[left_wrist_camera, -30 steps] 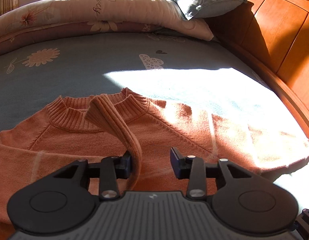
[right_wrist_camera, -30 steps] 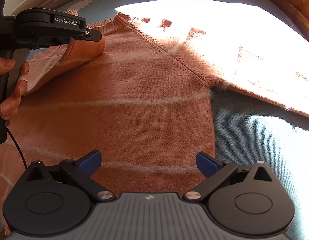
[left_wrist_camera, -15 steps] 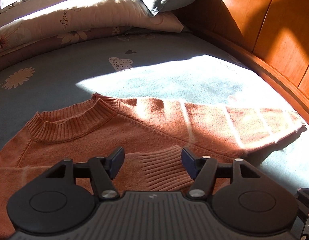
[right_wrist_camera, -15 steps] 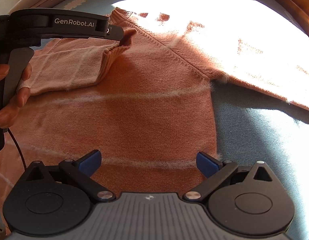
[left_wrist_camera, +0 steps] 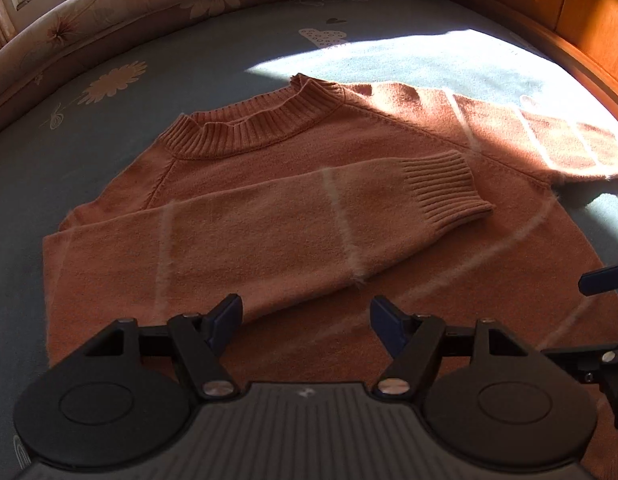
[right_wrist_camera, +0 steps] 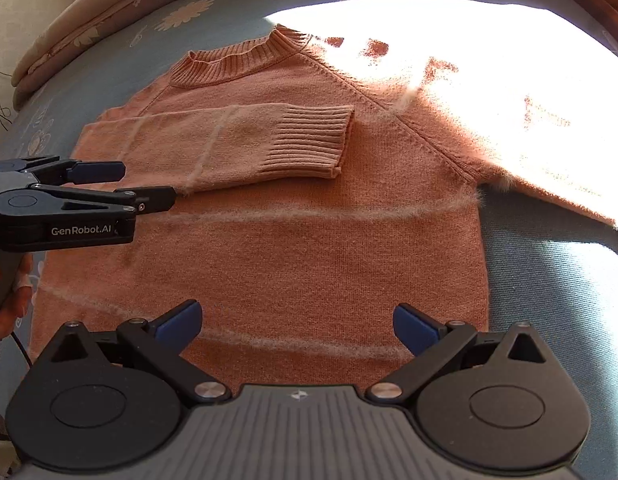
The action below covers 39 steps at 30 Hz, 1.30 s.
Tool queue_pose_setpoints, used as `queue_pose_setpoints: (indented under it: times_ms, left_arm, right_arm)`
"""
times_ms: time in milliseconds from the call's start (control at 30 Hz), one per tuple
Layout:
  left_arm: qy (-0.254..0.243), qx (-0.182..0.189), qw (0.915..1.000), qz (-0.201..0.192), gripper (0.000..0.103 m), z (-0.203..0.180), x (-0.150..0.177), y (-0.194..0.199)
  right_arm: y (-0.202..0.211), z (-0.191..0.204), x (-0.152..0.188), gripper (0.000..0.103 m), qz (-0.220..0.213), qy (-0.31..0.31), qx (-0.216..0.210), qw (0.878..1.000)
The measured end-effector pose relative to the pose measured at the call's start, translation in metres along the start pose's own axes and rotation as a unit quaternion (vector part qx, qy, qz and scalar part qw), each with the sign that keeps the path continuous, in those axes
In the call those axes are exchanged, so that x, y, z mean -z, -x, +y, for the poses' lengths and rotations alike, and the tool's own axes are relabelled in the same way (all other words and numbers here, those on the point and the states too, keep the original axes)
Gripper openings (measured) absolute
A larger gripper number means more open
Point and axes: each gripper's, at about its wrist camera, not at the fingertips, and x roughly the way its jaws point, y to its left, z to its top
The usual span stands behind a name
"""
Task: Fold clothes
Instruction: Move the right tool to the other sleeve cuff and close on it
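Orange sweater (right_wrist_camera: 309, 240): lying flat on the bed (right_wrist_camera: 549, 300). Unfolded sleeve (right_wrist_camera: 541, 152) running toward 2 o'clock, nearest my right gripper (right_wrist_camera: 297, 324), which is hovering wide open, empty. Left gripper (left_wrist_camera: 305, 316) likewise.

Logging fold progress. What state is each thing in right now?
sweater: flat on the bed, front up
left sleeve: folded across the chest
right sleeve: still spread out
left claw: open, empty
right claw: open, empty
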Motion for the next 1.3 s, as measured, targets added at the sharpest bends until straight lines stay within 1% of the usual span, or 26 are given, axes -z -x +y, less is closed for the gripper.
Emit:
queue_pose_setpoints:
  times_ms: [100, 200, 267, 333, 433, 467, 500, 567, 600, 633, 667, 700, 733, 800, 833, 867, 900, 933, 1033, 1100, 1133, 1200, 1267, 1300]
  left_arm:
    - [0.037, -0.014, 0.9991, 0.019, 0.072, 0.024, 0.019, -0.001]
    - [0.071, -0.027, 0.9967, 0.03, 0.072, 0.044, 0.034, -0.005]
    - [0.09, -0.026, 0.9951, 0.033, 0.072, 0.055, 0.04, -0.008]
    - [0.105, -0.015, 0.9939, 0.029, 0.077, 0.064, 0.046, -0.012]
    - [0.131, 0.005, 0.9914, 0.007, 0.084, 0.076, 0.055, -0.013]
    - [0.134, 0.011, 0.991, 0.002, 0.089, 0.078, 0.057, -0.013]
    - [0.131, 0.017, 0.9912, 0.0, 0.095, 0.078, 0.058, -0.015]
    - [0.12, 0.03, 0.9923, -0.004, 0.102, 0.078, 0.06, -0.018]
    - [0.115, 0.031, 0.9929, -0.004, 0.102, 0.077, 0.059, -0.018]
    - [0.113, 0.031, 0.9931, -0.005, 0.102, 0.077, 0.059, -0.019]
    - [0.115, 0.034, 0.9928, -0.008, 0.102, 0.078, 0.06, -0.018]
    - [0.117, 0.039, 0.9923, -0.011, 0.102, 0.079, 0.061, -0.017]
    - [0.122, 0.045, 0.9914, -0.015, 0.102, 0.082, 0.062, -0.017]
    - [0.135, 0.057, 0.989, -0.021, 0.102, 0.088, 0.064, -0.016]
    - [0.141, 0.063, 0.9877, -0.023, 0.102, 0.09, 0.064, -0.015]
    - [0.144, 0.068, 0.987, -0.023, 0.102, 0.092, 0.064, -0.015]
    - [0.144, 0.073, 0.9866, -0.022, 0.102, 0.094, 0.064, -0.015]
    - [0.142, 0.077, 0.9867, -0.02, 0.102, 0.095, 0.064, -0.015]
    - [0.134, 0.085, 0.9872, -0.016, 0.102, 0.097, 0.063, -0.015]
    - [0.142, 0.095, 0.9851, -0.019, 0.102, 0.101, 0.064, -0.014]
    - [0.147, 0.102, 0.9837, -0.021, 0.102, 0.104, 0.065, -0.014]
    - [0.154, 0.111, 0.9815, -0.024, 0.102, 0.107, 0.066, -0.013]
    - [0.159, 0.118, 0.9799, -0.026, 0.102, 0.11, 0.067, -0.013]
    - [0.159, 0.12, 0.9796, -0.025, 0.102, 0.111, 0.067, -0.013]
  right_arm:
    - [-0.01, 0.007, 0.0, 0.103, 0.019, -0.008, -0.018, 1.0]
    - [-0.018, 0.011, 0.003, 0.103, 0.028, -0.01, -0.012, 0.999]
    - [-0.023, 0.014, 0.005, 0.103, 0.033, -0.011, -0.008, 0.999]
    - [-0.029, 0.017, 0.007, 0.103, 0.039, -0.012, -0.004, 0.999]
    - [-0.034, 0.021, 0.01, 0.103, 0.04, -0.007, 0.006, 0.999]
    - [-0.034, 0.024, 0.013, 0.103, 0.035, 0.0, 0.014, 0.999]
    - [-0.035, 0.028, 0.014, 0.103, 0.035, 0.009, 0.022, 0.999]
    - [-0.037, 0.037, 0.011, 0.103, 0.058, 0.039, 0.044, 0.997]
    - [-0.036, 0.041, 0.009, 0.103, 0.063, 0.048, 0.051, 0.996]
    - [-0.032, 0.044, 0.003, 0.101, 0.054, 0.045, 0.047, 0.996]
    - [-0.029, 0.046, -0.002, 0.095, 0.045, 0.042, 0.044, 0.997]
    - [-0.025, 0.048, -0.009, 0.095, 0.034, 0.034, 0.034, 0.998]
    - [-0.022, 0.047, -0.02, 0.094, 0.018, 0.017, 0.012, 1.0]
    - [-0.018, 0.043, -0.041, 0.09, -0.011, -0.023, -0.033, 0.999]
    - [-0.024, 0.036, -0.048, 0.089, -0.016, -0.057, -0.054, 0.997]
    - [-0.031, 0.03, -0.055, 0.085, -0.021, -0.09, -0.075, 0.993]
    - [-0.037, 0.024, -0.063, 0.081, -0.027, -0.123, -0.095, 0.987]
    - [-0.043, 0.016, -0.068, 0.08, -0.032, -0.158, -0.113, 0.98]
    - [-0.063, -0.009, -0.067, 0.079, -0.045, -0.263, -0.146, 0.953]
    - [-0.073, -0.023, -0.061, 0.079, -0.062, -0.324, -0.171, 0.929]
    - [-0.074, -0.027, -0.059, 0.079, -0.07, -0.339, -0.179, 0.921]
    - [-0.075, -0.034, -0.057, 0.079, -0.091, -0.358, -0.185, 0.911]
    - [-0.076, -0.036, -0.061, 0.081, -0.108, -0.358, -0.18, 0.91]
    - [-0.078, -0.036, -0.064, 0.084, -0.111, -0.356, -0.182, 0.91]
